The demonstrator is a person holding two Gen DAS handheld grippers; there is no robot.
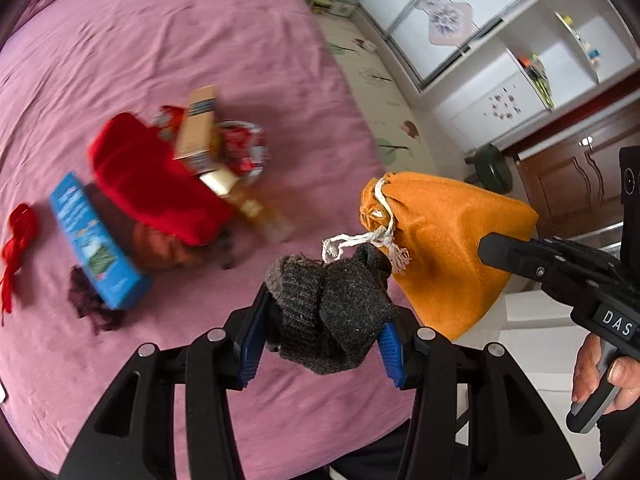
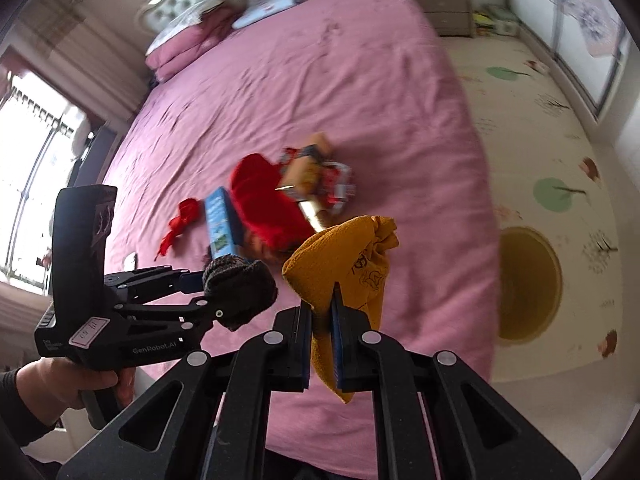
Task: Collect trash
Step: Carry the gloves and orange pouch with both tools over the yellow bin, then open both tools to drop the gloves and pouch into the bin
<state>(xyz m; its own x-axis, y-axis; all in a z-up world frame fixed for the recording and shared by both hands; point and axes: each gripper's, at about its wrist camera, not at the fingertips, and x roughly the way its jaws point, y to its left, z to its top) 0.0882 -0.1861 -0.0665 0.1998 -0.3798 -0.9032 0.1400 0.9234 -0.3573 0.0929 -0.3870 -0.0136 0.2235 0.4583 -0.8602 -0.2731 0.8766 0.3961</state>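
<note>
My left gripper (image 1: 325, 314) is shut on a dark grey knitted bundle (image 1: 332, 312), squeezed between its blue pads above the pink bed (image 1: 200, 40). My right gripper (image 2: 323, 304) is shut on the cloth of an orange drawstring bag (image 2: 344, 260), which hangs just right of the bundle; its white cord (image 1: 360, 240) dangles at the neck. Both are held side by side in the air. On the bed behind lies a pile: a red cloth (image 1: 152, 184), a blue box (image 1: 94, 240), a cardboard box (image 1: 198, 128), red wrappers (image 1: 240, 144) and a red string (image 1: 18, 236).
A round yellow bin (image 2: 528, 284) stands on the patterned floor mat (image 2: 540, 100) right of the bed. Sliding wardrobe doors (image 1: 440, 12) and a brown cabinet (image 1: 580, 184) line the far side. Pillows (image 2: 224, 28) lie at the headboard. A hand (image 1: 600, 376) grips the right tool.
</note>
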